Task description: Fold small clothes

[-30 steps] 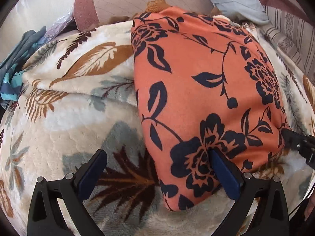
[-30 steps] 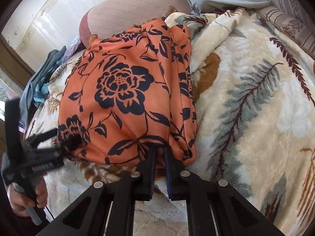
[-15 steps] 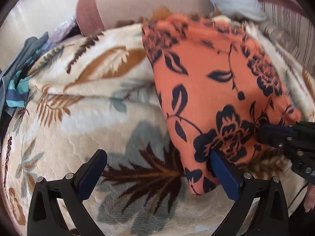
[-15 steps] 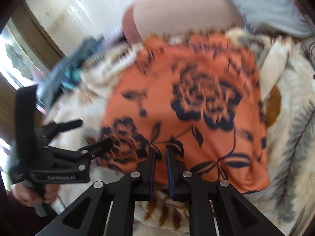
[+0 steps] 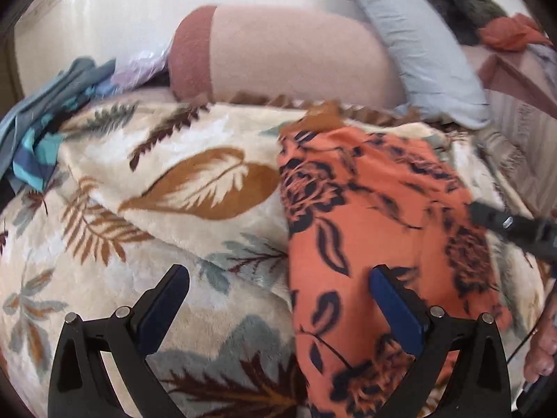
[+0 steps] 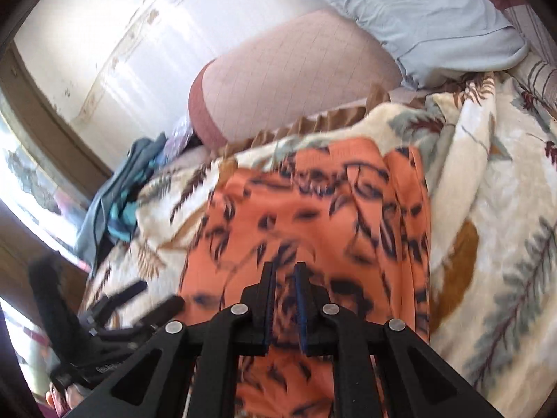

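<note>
An orange garment with a dark floral print lies on a leaf-patterned blanket; it also shows in the right wrist view. My left gripper is open, its right finger over the garment's left part, its left finger over the blanket. My right gripper is nearly closed on a fold of the garment's near edge and lifts it. It shows at the right in the left wrist view. The left gripper shows at lower left in the right wrist view.
A pink bolster and a pale blue pillow lie at the far side. A pile of blue-grey clothes sits at the far left. A wall stands behind the bed.
My right gripper has lifted the garment's near edge and carried it forward over the rest. The garment now reaches closer beneath both grippers. My left gripper stayed open.
</note>
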`<control>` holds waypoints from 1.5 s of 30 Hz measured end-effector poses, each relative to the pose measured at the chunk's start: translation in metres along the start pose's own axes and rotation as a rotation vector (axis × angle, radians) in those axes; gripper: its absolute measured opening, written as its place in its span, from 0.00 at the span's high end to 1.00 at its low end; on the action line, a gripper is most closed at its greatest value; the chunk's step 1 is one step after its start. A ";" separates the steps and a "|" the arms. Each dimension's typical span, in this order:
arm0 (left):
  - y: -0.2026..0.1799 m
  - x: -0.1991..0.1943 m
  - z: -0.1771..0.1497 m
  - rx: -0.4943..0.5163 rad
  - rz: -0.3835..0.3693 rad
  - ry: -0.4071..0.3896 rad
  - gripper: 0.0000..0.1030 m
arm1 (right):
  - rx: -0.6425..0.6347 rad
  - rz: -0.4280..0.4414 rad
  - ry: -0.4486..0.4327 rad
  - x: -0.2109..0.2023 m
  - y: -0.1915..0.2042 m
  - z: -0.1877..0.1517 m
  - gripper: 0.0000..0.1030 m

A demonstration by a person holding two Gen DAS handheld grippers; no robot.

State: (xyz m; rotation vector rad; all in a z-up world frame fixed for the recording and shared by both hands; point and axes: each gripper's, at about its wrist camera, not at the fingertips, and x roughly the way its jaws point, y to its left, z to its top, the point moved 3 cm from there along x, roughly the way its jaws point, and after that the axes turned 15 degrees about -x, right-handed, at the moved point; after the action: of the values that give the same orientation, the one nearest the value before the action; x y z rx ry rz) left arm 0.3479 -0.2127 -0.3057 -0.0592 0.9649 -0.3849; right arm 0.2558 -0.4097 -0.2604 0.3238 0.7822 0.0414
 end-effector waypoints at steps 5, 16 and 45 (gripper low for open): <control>-0.003 0.015 -0.004 0.007 0.018 0.058 0.00 | 0.040 -0.040 0.141 0.057 -0.026 0.005 0.87; -0.002 0.012 -0.008 0.004 0.007 0.042 0.00 | -0.020 0.009 0.185 0.050 -0.004 0.000 0.87; -0.019 0.008 -0.015 0.102 0.026 -0.002 0.00 | 0.117 -0.008 0.124 0.043 -0.063 0.030 0.86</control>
State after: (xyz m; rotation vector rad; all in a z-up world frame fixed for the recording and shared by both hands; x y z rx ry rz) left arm 0.3344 -0.2313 -0.3168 0.0454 0.9419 -0.4091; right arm 0.3024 -0.4706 -0.2891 0.4321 0.9112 0.0082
